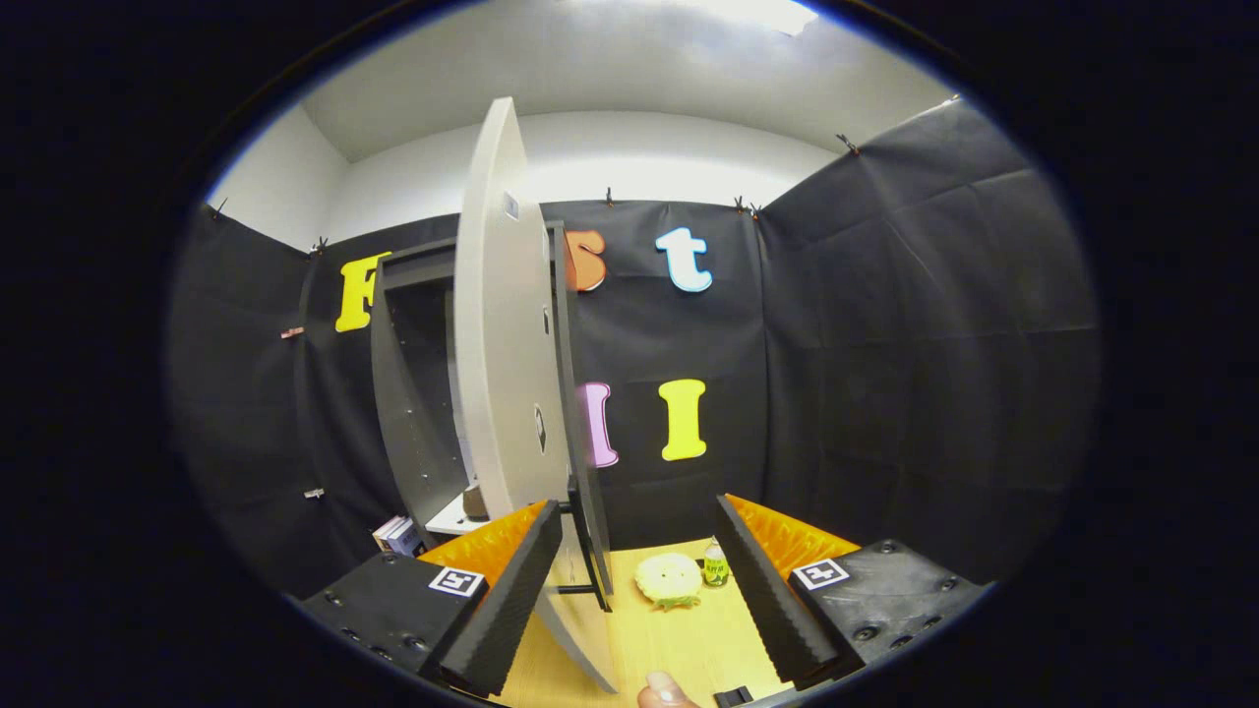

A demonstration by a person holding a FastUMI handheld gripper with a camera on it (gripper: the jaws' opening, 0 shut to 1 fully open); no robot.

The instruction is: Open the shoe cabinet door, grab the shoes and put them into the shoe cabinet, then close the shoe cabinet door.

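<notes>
The dark shoe cabinet (413,393) stands ahead and left of my fingers. Its pale door (507,354) is swung wide open, edge-on toward me, reaching down past my left finger (507,600). A brownish thing (475,501), possibly a shoe, sits on a white shelf low inside the cabinet; I cannot tell for sure. My gripper (639,590) is open, with nothing between the fingers. The door's lower edge lies just inside the left finger, and the right finger (772,600) stands apart.
On the wooden floor (679,639) beyond the fingers lie a round yellow-green cushion-like thing (669,580) and a small green bottle (715,565). Small boxes (396,536) sit beside the cabinet's base. A fingertip (664,693) shows below the fingers.
</notes>
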